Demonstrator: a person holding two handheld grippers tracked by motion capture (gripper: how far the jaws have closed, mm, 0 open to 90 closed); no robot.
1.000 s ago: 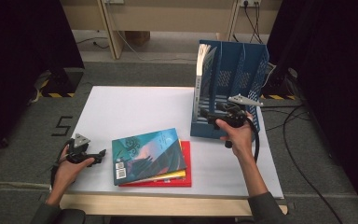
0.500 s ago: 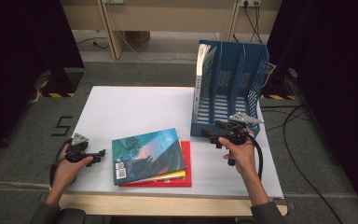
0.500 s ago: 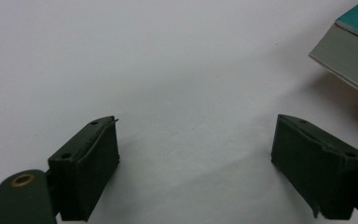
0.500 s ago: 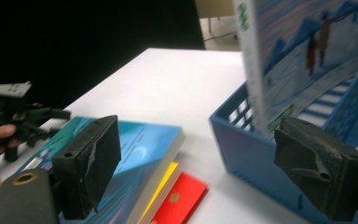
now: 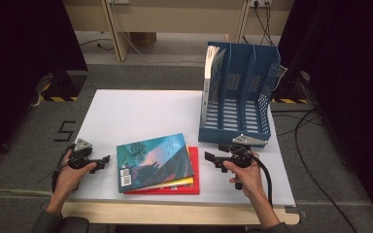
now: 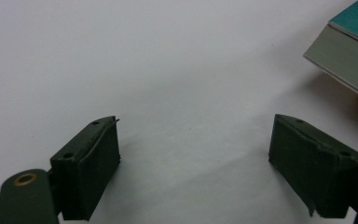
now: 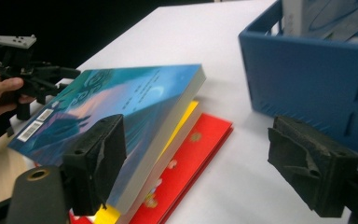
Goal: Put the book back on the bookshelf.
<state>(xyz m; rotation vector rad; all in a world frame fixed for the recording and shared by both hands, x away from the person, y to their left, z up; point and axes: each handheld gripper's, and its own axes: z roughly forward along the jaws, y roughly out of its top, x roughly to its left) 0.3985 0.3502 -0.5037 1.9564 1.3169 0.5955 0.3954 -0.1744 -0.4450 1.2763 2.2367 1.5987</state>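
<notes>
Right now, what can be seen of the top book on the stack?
The teal book is a thick paperback with a blue-green and pink illustrated cover, a white barcode label near one corner and pale page edges. It lies flat and closed, cover up, slightly askew on a yellow book and a red book, near the table's front edge. Neither hand-held gripper touches it.
</notes>
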